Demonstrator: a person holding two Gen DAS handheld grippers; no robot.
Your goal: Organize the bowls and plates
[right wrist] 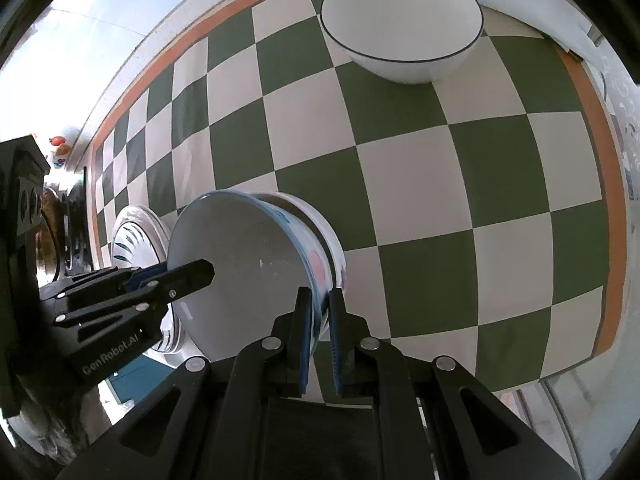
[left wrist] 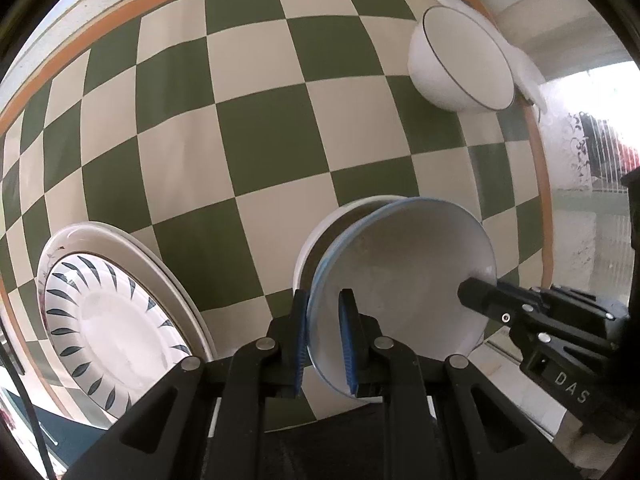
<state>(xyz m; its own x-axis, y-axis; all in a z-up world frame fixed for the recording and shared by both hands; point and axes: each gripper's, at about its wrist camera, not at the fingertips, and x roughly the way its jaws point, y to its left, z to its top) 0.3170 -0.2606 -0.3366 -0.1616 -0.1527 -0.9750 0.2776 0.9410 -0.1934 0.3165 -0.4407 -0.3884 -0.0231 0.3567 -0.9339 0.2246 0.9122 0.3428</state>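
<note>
A blue-rimmed white bowl (left wrist: 404, 276) (right wrist: 244, 264) sits nested in a second bowl (left wrist: 320, 236) (right wrist: 332, 236) with a pink pattern on the checkered mat. My left gripper (left wrist: 326, 308) is shut on the blue-rimmed bowl's rim. My right gripper (right wrist: 318, 304) is shut on the opposite rim of the same bowl; it shows in the left wrist view (left wrist: 476, 292). A plate with dark leaf marks (left wrist: 116, 320) (right wrist: 132, 240) lies on a larger white plate to the left. A big white bowl with a thin dark rim (left wrist: 460, 60) (right wrist: 400, 20) stands at the far end.
The green and cream checkered mat (left wrist: 256, 128) (right wrist: 440, 168) has an orange border. A white cloth (right wrist: 552, 4) lies beside the big bowl. The table's edge runs along the right side in the left wrist view.
</note>
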